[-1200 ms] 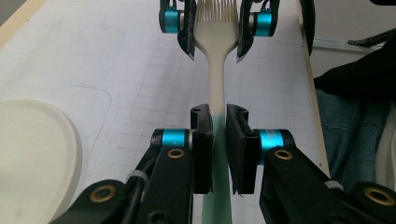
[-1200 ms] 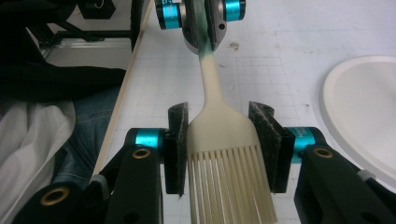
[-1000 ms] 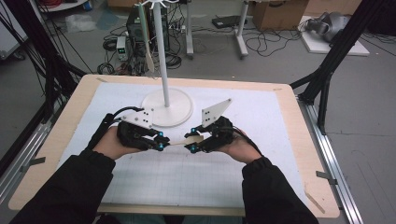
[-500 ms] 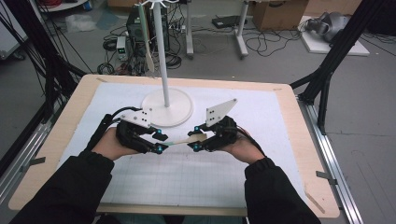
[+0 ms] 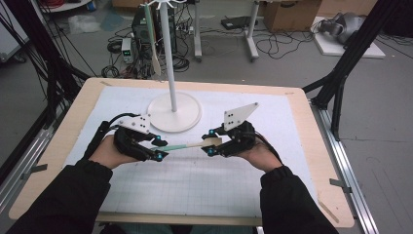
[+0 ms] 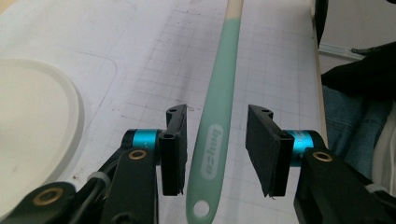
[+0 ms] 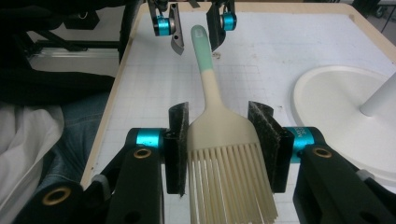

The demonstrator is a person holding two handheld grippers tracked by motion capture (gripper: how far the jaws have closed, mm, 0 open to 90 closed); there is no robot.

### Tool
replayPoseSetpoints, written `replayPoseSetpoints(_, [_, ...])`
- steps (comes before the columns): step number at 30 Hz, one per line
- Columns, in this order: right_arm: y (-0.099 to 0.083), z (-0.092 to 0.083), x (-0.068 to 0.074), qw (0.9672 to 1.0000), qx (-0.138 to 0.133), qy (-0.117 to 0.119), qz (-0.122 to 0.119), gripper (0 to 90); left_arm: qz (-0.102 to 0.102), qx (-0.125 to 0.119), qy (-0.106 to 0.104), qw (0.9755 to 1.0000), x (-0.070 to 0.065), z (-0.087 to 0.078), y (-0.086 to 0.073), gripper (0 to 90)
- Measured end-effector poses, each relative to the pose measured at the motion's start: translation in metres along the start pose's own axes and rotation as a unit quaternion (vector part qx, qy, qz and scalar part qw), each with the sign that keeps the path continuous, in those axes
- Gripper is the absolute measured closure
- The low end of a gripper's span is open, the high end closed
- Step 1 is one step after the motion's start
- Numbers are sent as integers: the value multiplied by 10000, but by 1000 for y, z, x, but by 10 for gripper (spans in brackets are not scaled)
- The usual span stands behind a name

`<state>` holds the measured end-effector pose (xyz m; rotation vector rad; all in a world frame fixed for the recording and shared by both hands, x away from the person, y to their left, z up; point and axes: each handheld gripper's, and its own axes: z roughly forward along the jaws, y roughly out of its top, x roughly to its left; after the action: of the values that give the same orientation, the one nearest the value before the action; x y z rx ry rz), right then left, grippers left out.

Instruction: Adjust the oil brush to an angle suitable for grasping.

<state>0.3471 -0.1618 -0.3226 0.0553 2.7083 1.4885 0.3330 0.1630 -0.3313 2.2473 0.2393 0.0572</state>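
Observation:
A pastry brush (image 5: 187, 145) with a cream bristle head and a mint-green handle (image 6: 219, 116) hangs level above the gridded mat, between the two hands. My right gripper (image 5: 210, 142) is shut on the brush head (image 7: 219, 135), one pad pressing each side of it. My left gripper (image 5: 157, 149) is at the handle's end. Its jaws have just been opening, and in the left gripper view (image 6: 217, 140) the handle runs between the pads with a gap on both sides. The right gripper view has the left gripper (image 7: 195, 28) far off at the handle tip.
A white stand with a round base (image 5: 174, 112) and a thin pole (image 5: 168, 53) rises behind the hands; a long utensil (image 5: 153, 44) hangs from its top. The white mat (image 5: 204, 190) covers a wooden table (image 5: 319, 161). Cables and boxes lie on the floor beyond.
The left gripper's jaws have spread apart off the green handle. The right gripper keeps its hold on the brush head, and both hands stay about where they were.

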Motion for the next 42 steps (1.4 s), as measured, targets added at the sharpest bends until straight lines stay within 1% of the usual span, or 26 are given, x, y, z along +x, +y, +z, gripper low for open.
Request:
replayPoseSetpoints(2, [-1,-2,0,10000,-21,-6,3,598,-32,13,5,10000,0,0,-1,594])
replayPoseSetpoints(4, [-2,-3,0,10000,-39,-21,17,598,2,44,0,10000,1,0,-1,598])
replayPoseSetpoints(9, [-3,-5,1,10000,-60,-13,8,598,-41,28,-5,10000,1,2,-1,624])
replayPoseSetpoints(11, [-3,-5,1,10000,-96,0,7,598,-9,32,-26,10000,1,2,-1,646])
replayPoseSetpoints(14, [-3,-5,1,9999,-121,19,8,598,-17,48,18,10000,2,1,-1,672])
replayPoseSetpoints(16, [-4,-4,1,9999,-114,-1,25,598,5,30,-10,10000,2,1,-1,700])
replayPoseSetpoints(20, [-8,-2,1,9999,-118,40,73,596,96,52,-65,9999,0,1,-1,723])
replayPoseSetpoints(22, [-9,-2,0,9999,-77,68,91,595,177,55,-106,9998,-1,1,-1,735])
replayPoseSetpoints(25, [-11,-1,0,9999,5,121,99,591,264,123,-166,9994,-4,2,-1,747])
replayPoseSetpoints(30, [-14,2,-1,9997,94,171,164,585,372,179,-155,9990,-6,3,0,756])
replayPoseSetpoints(33, [-15,4,-2,9994,164,179,253,579,364,201,-136,9990,-6,3,0,758])
replayPoseSetpoints(36, [-16,7,-3,9992,208,189,271,577,398,236,-132,9988,-6,2,-1,759])
replayPoseSetpoints(38, [-16,8,-3,9990,227,196,325,571,387,207,-123,9990,-7,2,-1,760])
replayPoseSetpoints(39, [-16,9,-4,9991,244,186,305,566,379,201,-116,9990,-7,1,-1,760])
replayPoseSetpoints(40, [-16,10,-4,9990,276,171,321,546,374,183,-107,9991,-7,1,0,760])
replayPoseSetpoints(42, [-14,13,-4,9987,320,212,346,541,396,174,-127,9990,-7,2,0,760])
